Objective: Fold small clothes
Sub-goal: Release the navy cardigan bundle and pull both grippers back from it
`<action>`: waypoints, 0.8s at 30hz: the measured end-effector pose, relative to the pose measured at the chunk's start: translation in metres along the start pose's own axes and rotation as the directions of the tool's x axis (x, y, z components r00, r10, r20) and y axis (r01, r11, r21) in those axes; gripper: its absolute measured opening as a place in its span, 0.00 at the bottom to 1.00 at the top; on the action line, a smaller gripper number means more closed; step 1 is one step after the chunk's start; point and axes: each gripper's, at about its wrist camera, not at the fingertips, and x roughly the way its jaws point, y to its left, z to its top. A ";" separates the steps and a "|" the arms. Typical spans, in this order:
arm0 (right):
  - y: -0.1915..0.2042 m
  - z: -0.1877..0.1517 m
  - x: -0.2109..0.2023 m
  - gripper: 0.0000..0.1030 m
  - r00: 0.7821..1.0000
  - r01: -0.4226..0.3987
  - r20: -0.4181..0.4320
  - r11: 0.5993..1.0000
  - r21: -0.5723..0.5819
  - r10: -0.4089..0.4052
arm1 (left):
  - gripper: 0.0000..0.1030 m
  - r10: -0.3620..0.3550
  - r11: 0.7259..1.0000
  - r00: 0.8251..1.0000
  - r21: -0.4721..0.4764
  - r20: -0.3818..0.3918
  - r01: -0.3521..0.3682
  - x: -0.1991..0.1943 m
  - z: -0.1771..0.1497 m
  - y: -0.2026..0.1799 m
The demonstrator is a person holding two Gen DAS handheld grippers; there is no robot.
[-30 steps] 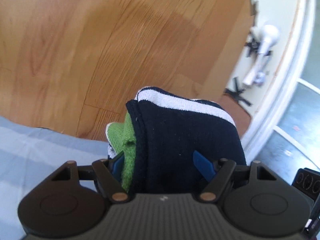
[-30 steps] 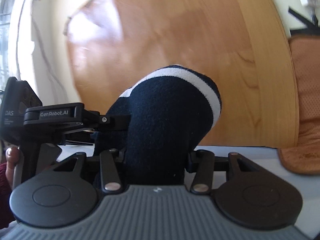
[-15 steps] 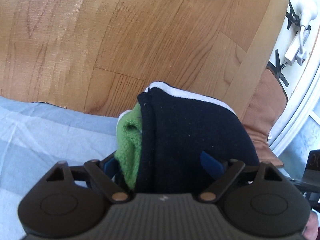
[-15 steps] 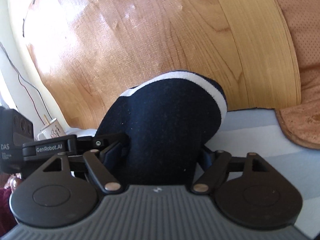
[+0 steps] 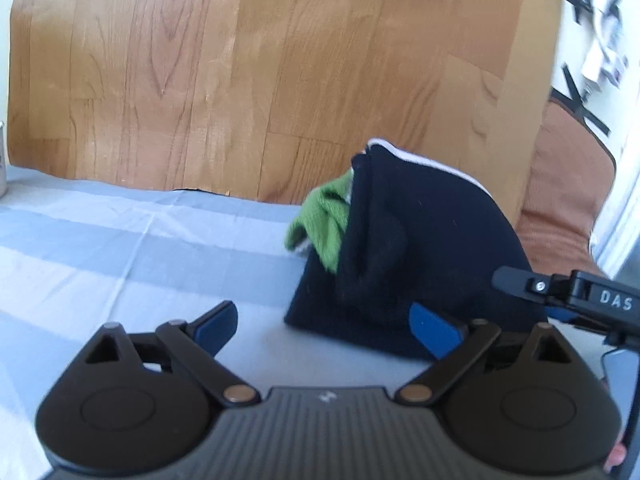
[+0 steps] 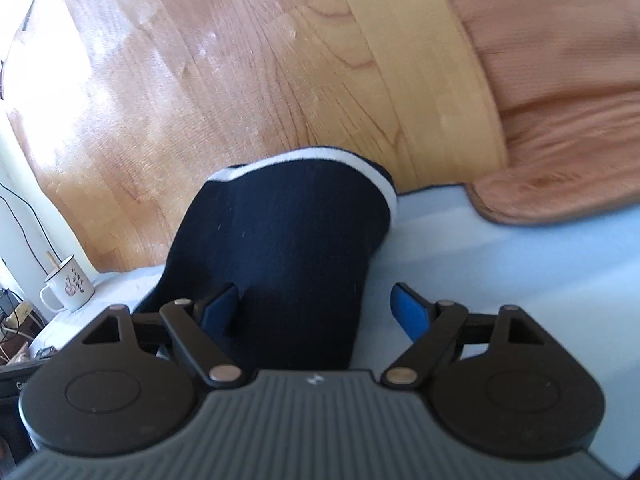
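Note:
A folded dark navy garment (image 5: 404, 256) with a white stripe and a green knit part (image 5: 324, 216) rests on the light blue striped cloth (image 5: 120, 248). My left gripper (image 5: 326, 326) is open; the garment lies just ahead of it to the right, near the right blue pad (image 5: 434, 330). In the right wrist view the same navy garment (image 6: 288, 248) lies between the spread fingers of my right gripper (image 6: 316, 308), which is open. The right gripper's body (image 5: 576, 292) shows at the right edge of the left wrist view.
A wooden headboard-like panel (image 5: 280, 80) stands behind the cloth. A brown cushion (image 6: 560, 120) lies at the right. A white enamel mug (image 6: 68, 284) stands at the left edge of the surface, with cables behind it.
Both grippers lowered the garment onto the cloth and opened. The left gripper has drawn back and to the left, and the garment now rests free.

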 end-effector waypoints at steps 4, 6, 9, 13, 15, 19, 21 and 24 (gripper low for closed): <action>0.005 -0.015 -0.025 0.83 1.000 0.017 -0.008 1.000 0.009 -0.017 | 0.95 0.021 0.998 1.000 0.058 0.007 -0.022 -0.017 -0.010 -0.011; 0.011 -0.022 -0.028 0.84 0.999 0.026 -0.042 1.000 -0.002 -0.026 | 0.95 -0.005 0.999 1.000 0.054 -0.028 0.006 -0.024 -0.016 -0.010; 0.020 -0.035 -0.042 0.83 0.999 0.025 -0.044 1.000 -0.009 -0.026 | 0.96 0.026 0.999 1.000 0.047 0.007 -0.027 -0.042 -0.027 -0.008; 0.027 -0.048 -0.060 0.84 0.999 0.026 -0.021 1.000 -0.014 -0.026 | 0.96 0.038 0.998 0.999 0.055 0.015 -0.038 -0.053 -0.036 -0.014; 0.029 -0.053 -0.070 0.84 1.000 0.029 0.007 1.000 -0.010 -0.029 | 0.96 0.051 0.996 0.998 0.067 0.024 -0.053 -0.057 -0.039 -0.018; 0.030 -0.062 -0.086 0.83 0.999 0.024 0.043 1.000 -0.004 -0.024 | 0.96 0.071 0.992 0.997 0.100 0.038 -0.075 -0.067 -0.046 -0.023; 0.032 -0.067 -0.094 0.83 0.998 0.025 0.053 1.000 -0.007 -0.024 | 0.96 0.078 0.991 0.996 0.108 0.040 -0.082 -0.070 -0.048 -0.025; 0.035 -0.076 -0.106 0.83 0.998 0.017 0.060 1.000 -0.014 -0.016 | 0.96 0.105 0.988 0.994 0.110 0.034 -0.109 -0.074 -0.052 -0.026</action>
